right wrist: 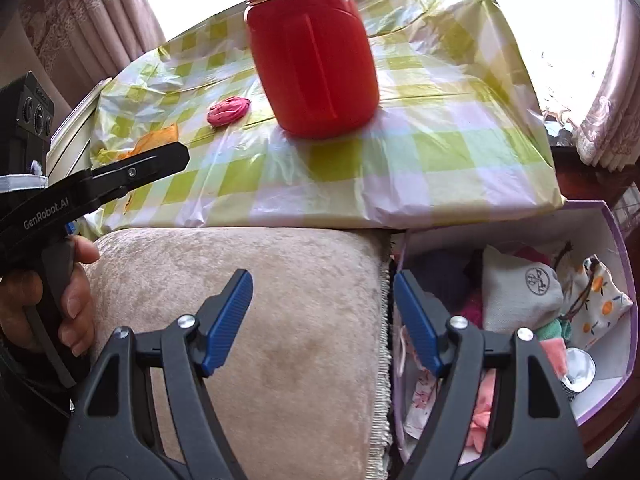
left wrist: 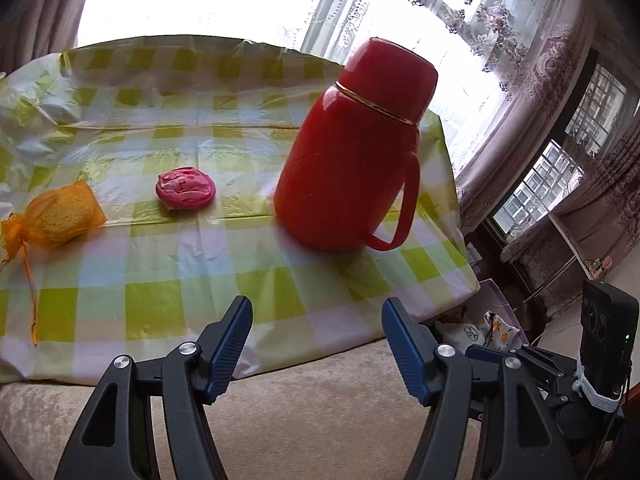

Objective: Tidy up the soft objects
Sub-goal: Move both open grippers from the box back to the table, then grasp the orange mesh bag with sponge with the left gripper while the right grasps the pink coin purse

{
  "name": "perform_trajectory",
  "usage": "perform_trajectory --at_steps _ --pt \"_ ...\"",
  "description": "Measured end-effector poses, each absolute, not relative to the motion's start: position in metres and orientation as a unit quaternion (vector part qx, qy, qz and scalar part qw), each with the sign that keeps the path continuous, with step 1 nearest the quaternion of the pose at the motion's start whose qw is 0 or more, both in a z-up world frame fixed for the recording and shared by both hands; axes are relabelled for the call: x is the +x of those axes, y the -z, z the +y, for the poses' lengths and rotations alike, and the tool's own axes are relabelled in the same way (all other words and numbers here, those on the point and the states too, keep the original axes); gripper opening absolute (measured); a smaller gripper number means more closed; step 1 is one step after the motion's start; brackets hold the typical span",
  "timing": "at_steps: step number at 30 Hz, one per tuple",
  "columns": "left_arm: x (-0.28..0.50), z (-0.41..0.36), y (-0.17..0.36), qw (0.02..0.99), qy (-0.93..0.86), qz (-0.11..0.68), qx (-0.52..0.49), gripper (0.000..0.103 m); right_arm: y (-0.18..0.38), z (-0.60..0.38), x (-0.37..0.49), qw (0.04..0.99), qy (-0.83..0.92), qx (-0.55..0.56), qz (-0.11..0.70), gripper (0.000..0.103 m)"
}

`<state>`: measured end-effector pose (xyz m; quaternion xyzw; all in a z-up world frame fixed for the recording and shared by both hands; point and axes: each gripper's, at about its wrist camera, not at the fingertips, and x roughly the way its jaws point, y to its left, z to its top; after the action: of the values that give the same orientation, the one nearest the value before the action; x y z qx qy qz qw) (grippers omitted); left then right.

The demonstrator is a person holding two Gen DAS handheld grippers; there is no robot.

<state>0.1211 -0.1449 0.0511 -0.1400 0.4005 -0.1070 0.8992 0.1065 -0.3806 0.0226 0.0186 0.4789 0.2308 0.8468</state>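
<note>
A pink crumpled soft ball lies on the green-checked tablecloth. Left of it sits an orange mesh pouch with a drawstring. My left gripper hovers open over the table's near edge, nothing between its blue pads; its body also shows at the left of the right wrist view, held by a hand. My right gripper is open and empty above the seam between a beige cushion and a purple-rimmed box holding several soft pouches and cloths.
A tall red thermos jug with a handle stands on the table right of the pink ball. The box sits below the table's right corner. Curtains and windows surround the table.
</note>
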Motion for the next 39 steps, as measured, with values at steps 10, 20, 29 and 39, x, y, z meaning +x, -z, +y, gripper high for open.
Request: perform_trajectory --at_steps 10,20,29,39 --pt "0.121 -0.044 -0.043 0.903 0.012 0.388 -0.185 0.068 -0.023 -0.293 0.123 0.835 -0.285 -0.032 0.469 0.076" --pt "0.148 0.031 -0.033 0.904 -0.051 0.380 -0.188 0.069 -0.021 -0.228 0.156 0.830 -0.311 -0.067 0.457 0.077" --pt "0.200 0.053 -0.011 0.898 -0.082 0.413 -0.127 0.084 -0.021 -0.177 0.206 0.839 -0.311 -0.079 0.439 0.080" --pt "0.240 0.068 0.025 0.878 -0.087 0.466 -0.068 0.100 -0.005 -0.127 0.268 0.855 -0.283 -0.085 0.427 0.085"
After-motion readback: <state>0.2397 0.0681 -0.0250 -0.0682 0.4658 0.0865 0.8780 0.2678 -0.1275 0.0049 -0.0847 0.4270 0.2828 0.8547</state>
